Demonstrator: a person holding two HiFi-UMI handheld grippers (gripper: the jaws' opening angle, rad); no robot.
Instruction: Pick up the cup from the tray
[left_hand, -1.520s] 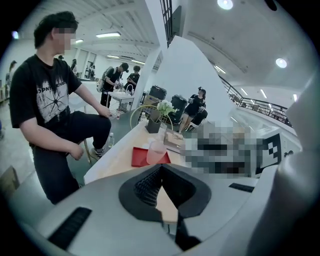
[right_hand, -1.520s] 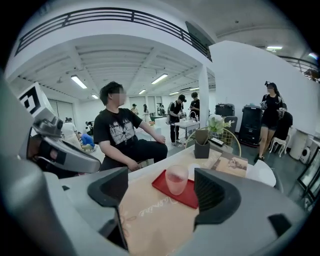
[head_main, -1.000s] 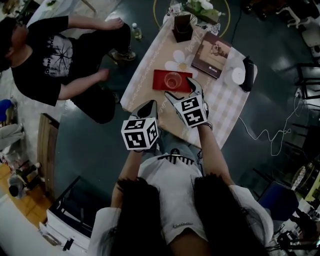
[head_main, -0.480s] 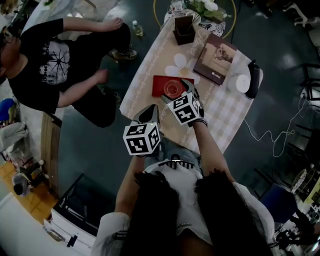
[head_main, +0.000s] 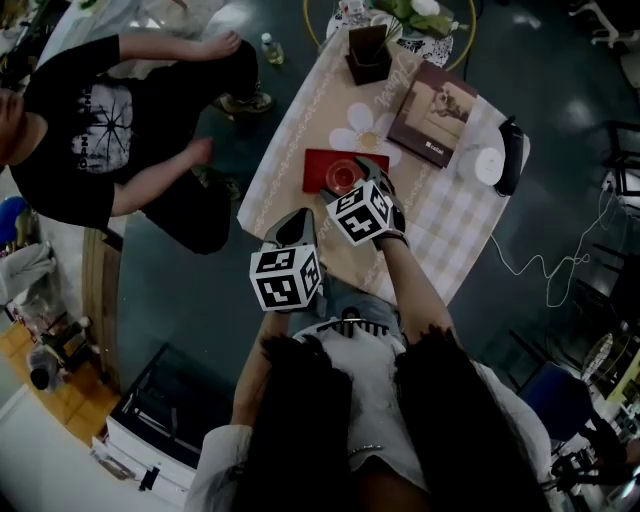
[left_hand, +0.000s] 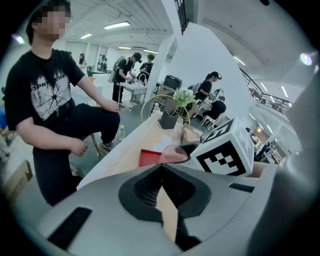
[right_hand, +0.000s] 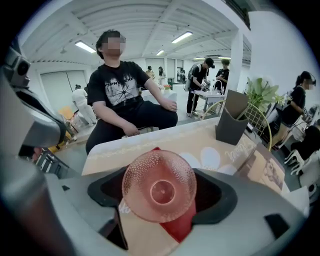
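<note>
A seated person (head_main: 75, 120) in a black shirt is seen at the far left, beside the table (head_main: 290, 140). The left gripper (left_hand: 160, 169) is held over the table's near edge, to the left of the tray (head_main: 318, 165). Its jaws are pressed together at the tips, and nothing is pinched between them.

The red tray lies flat on the cloth about mid-table. Over it, the cup (right_hand: 159, 192), of pink dimpled glass, is pinched by the right gripper (head_main: 350, 182), with one dark pad against each side of its wall. The cup is tilted, so that it is seen end-on in the right gripper view, with the small round base showing inside the wider rim. Part of the tray is seen just under it there. Whether the cup is clear of the tray cannot be told.

Farther along the table, beyond the tray, a dark holder (head_main: 367, 55) stands upright. To the right of it a brown book (head_main: 433, 113) lies flat. At the table's right edge a white disc (head_main: 488, 166) is seen, with a long black object (head_main: 512, 155) just beside it.
</note>
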